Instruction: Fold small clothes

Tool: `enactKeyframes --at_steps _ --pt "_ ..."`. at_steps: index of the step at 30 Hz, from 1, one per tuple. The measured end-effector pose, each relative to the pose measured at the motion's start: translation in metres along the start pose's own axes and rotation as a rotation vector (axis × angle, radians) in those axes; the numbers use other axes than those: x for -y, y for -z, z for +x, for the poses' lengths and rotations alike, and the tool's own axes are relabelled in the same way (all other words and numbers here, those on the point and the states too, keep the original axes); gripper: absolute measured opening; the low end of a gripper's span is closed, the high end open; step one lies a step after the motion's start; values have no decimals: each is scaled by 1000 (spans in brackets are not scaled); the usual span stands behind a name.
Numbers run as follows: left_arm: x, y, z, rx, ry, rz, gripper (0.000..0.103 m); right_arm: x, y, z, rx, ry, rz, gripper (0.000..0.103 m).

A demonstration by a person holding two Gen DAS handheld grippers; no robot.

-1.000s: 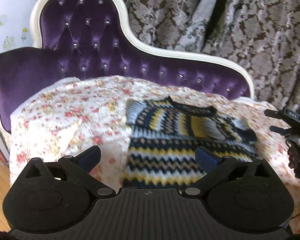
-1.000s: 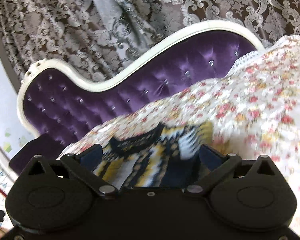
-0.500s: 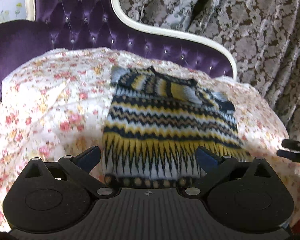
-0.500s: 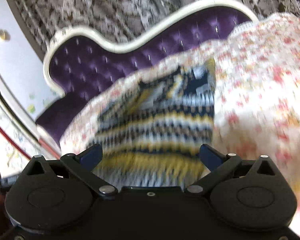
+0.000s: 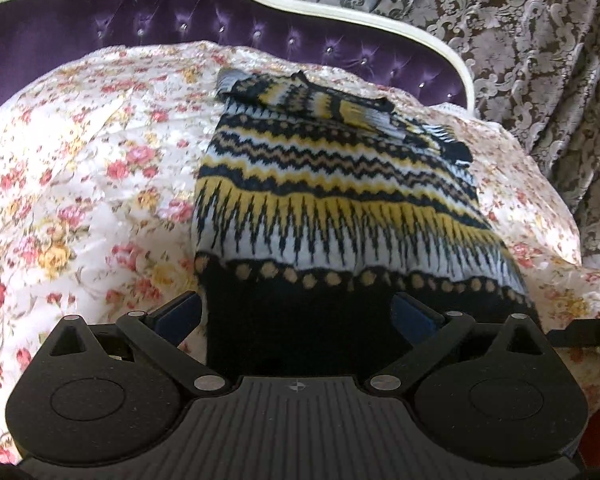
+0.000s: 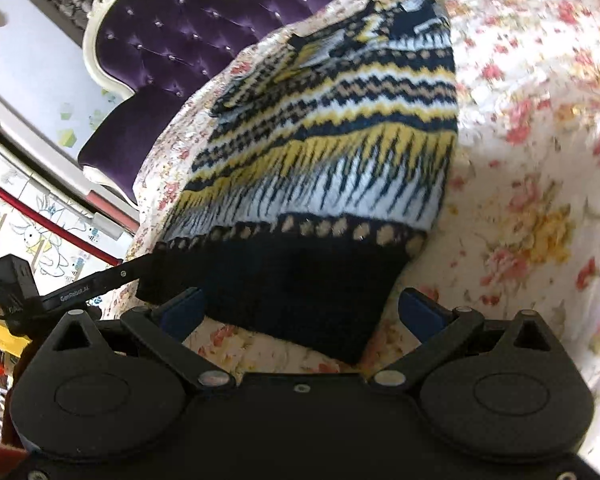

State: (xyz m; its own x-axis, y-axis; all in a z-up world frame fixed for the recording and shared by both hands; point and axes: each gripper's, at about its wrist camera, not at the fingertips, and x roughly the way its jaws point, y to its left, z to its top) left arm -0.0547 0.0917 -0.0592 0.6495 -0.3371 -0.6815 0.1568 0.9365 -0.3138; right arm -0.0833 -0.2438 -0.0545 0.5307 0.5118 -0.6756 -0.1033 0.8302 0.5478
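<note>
- Left hand-held gripper [image 5: 296,316]: low over near edge of sofa seat, pointing fwd along sweater [image 5: 332,200]; jaws spread wide, nothing gripped, dark hem sits between the blue pads [image 5: 414,316].
- Right hand-held gripper [image 6: 300,314]: view tilted, aimed at sweater's [image 6: 332,152] near right hem corner; jaws released wide, corner betw. fingers, not pinched.
- Sweater: flat on floral cover [image 5: 80,184] of purple sofa [image 5: 148,4], sleeves folded across top, hem toward both grippers.
- Left gripper's finger tip [image 6: 96,284] shows at hem's left end in right view.
</note>
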Motion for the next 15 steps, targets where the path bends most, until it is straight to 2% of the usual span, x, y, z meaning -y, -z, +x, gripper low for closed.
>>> enactKeyframes --at_steps 9,15 --pt "-4 7 5 -32 -1 -25 102 9 1 4 59 -133 99 103" --pt "-4 3 9 -37 0 -27 102 9 0 9 86 -145 97 103"
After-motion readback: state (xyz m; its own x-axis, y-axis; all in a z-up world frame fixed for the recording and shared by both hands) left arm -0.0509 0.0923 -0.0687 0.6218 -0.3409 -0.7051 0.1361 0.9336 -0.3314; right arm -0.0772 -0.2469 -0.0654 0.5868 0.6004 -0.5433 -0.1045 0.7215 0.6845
